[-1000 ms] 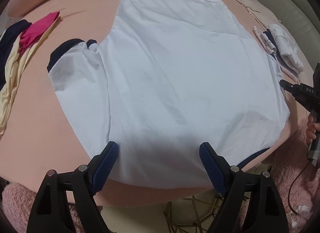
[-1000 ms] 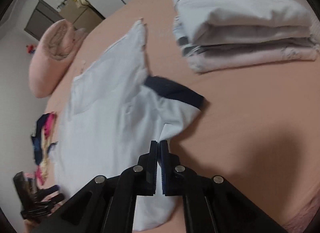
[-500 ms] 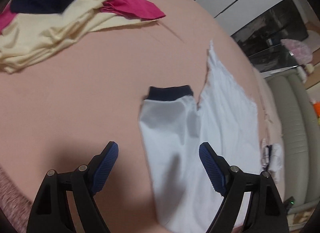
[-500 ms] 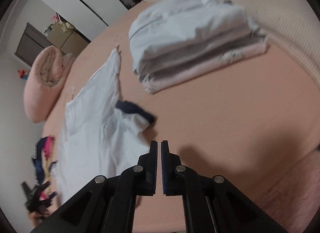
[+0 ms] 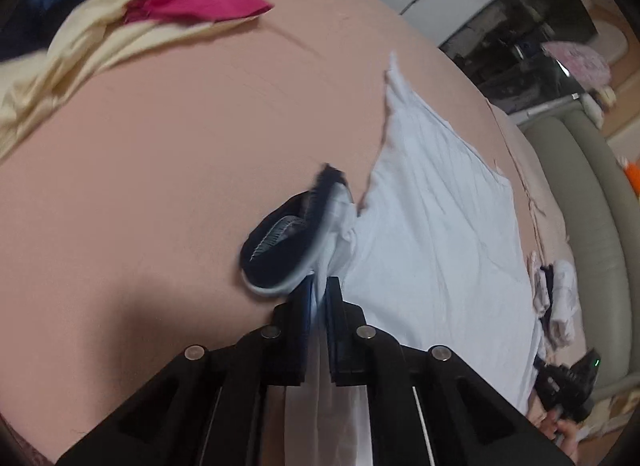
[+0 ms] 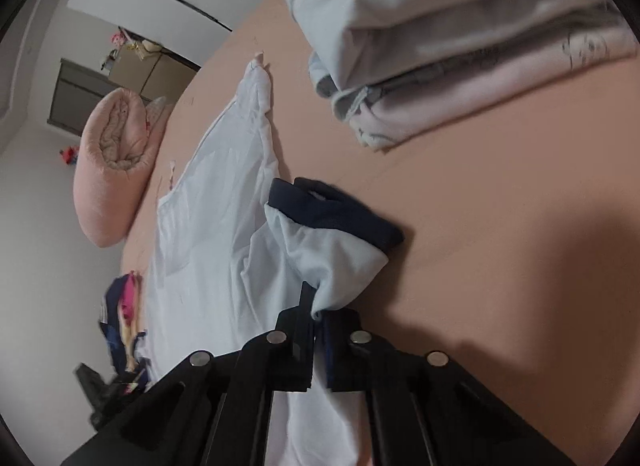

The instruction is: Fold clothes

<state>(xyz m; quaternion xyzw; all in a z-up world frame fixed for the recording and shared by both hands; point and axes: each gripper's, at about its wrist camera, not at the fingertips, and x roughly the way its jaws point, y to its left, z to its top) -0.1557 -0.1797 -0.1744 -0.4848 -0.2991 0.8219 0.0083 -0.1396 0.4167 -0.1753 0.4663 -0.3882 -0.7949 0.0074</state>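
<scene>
On the bed a white shirt lies spread out, and each hand-held gripper, left and right, is clenched on a navy-cuffed sleeve. Looks like the sleeve-folding step, though blur hides the exact pinch. Next I'd carry both sleeves inward over the body, keeping them flat.

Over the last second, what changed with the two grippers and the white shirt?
The left gripper, open over the shirt a second ago, swung to the navy-cuffed sleeve and shut on it. The right gripper, whose fingers were shut and empty half a second ago, now pinches the other sleeve. The white shirt remains flat on the bed, and the folded stack is unmoved.
</scene>
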